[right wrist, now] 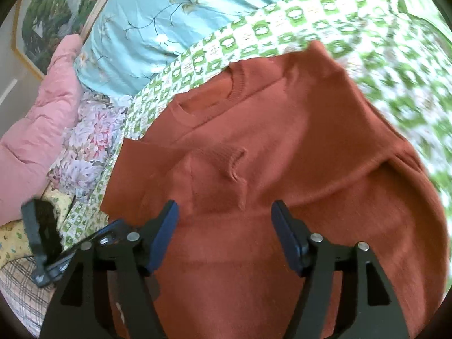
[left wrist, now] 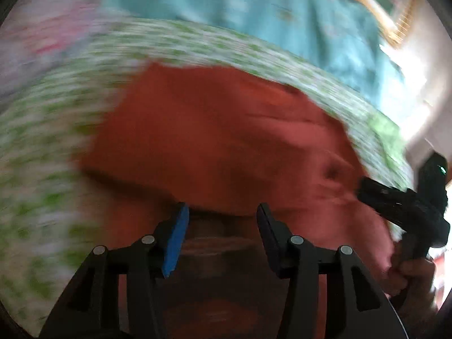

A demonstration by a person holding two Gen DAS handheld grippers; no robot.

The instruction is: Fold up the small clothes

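Bedsheet (right wrist: 254, 31): white with a green checked print, spread wide across the right wrist view; smeared by blur in the left wrist view.
Quilt (right wrist: 147, 25): light blue satin with a branch-and-flower print, lying past the sheet's far edge.
Pink padded cover (right wrist: 42, 107): bunched at the left.
Floral fabric (right wrist: 90, 130): pink and lilac blooms, beside the sheet.
Framed picture (right wrist: 48, 17): greenery scene, wooden frame, upper left.

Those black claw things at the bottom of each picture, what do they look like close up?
Each is a black plastic two-finger tool with round silver pins at its joints. The left gripper has one bright blue pad and one dark one; the right gripper has dark blue pads. No sleeve shows.
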